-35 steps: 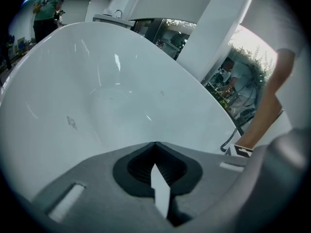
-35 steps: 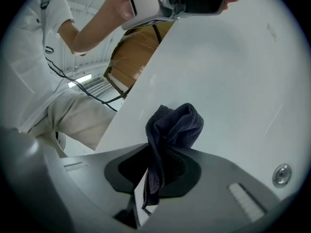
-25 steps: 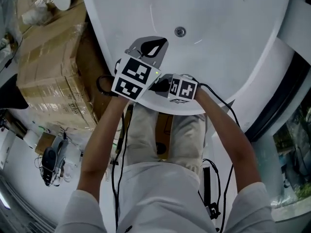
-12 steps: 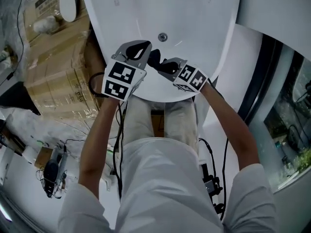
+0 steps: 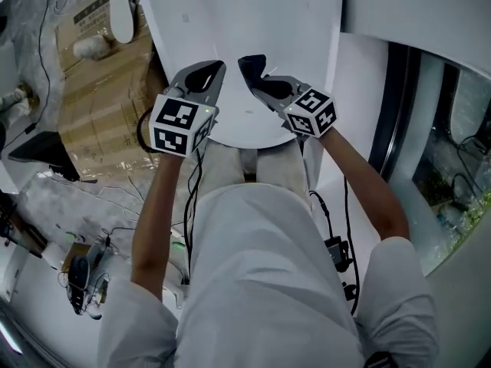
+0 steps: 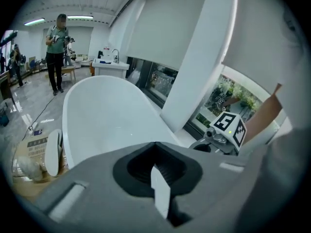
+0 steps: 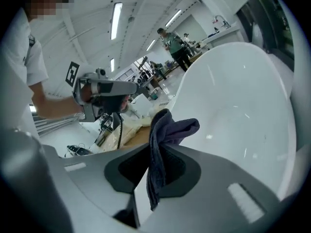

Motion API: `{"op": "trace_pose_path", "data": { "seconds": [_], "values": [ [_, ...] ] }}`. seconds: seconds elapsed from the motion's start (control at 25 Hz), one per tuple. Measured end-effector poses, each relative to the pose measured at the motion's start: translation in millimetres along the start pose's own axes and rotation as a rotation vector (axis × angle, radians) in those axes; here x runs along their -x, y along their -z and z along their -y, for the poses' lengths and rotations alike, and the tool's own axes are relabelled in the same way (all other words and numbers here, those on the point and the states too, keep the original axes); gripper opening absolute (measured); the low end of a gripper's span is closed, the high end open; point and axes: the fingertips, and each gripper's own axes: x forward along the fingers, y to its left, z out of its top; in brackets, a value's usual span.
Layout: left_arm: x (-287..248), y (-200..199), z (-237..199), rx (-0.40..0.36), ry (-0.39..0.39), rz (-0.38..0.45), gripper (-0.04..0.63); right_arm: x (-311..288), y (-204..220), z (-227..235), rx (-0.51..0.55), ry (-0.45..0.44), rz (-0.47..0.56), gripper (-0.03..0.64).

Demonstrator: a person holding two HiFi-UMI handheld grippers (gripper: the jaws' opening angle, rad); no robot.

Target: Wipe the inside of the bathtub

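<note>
Right gripper point(image 7: 158, 152) jaws clenched on a dark cloth point(image 7: 172, 127), over the white bathtub's point(image 7: 243, 96) near end. Left gripper point(image 6: 156, 149) jaws closed together, empty.

A large, bright showroom hall runs back under a white ceiling point(image 7: 146, 4) with long strip lights point(image 7: 115, 21). They reflect in the glossy grey floor point(image 6: 29, 106), and a white counter with a tap point(image 6: 108, 64) stands far off near a standing person point(image 6: 56, 57). Along one side a pale roller blind point(image 6: 165, 38) hangs above dark-framed windows point(image 6: 226, 96) with greenery outside, while plastic-wrapped cardboard boxes point(image 5: 100, 90) and loose cables point(image 5: 115, 231) lie on the floor.
</note>
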Motion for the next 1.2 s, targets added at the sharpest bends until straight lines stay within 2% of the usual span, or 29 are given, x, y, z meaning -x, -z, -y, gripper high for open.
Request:
{"op": "trace_pose_path", "data": {
  "seconds": [0.2,0.48,0.84,1.08,1.2],
  "values": [
    [23.2,-39.8,25.8,-0.048,0.036,0.026,0.000,45.3,-48.0,-20.6,0.041,0.045,0.104,0.054],
    [45.5,-87.6,58.7,-0.103,0.068,0.095,0.000,100.4,-95.1,-47.7,0.153,0.115,0.165,0.054],
    [89.2,-114.0,81.0,-0.067,0.060,0.166,0.000,148.2,-150.2,-88.1,0.219,0.118,0.260,0.054],
    [129.1,-134.4,87.7,0.014,0.011,0.280,0.000,169.7,-186.5,-118.3,0.378,0.134,0.295,0.054],
    [150.8,-151.7,94.5,0.020,0.003,0.362,0.000,177.2,-206.3,-138.5,0.421,0.134,0.316,0.054]
  ]
}}
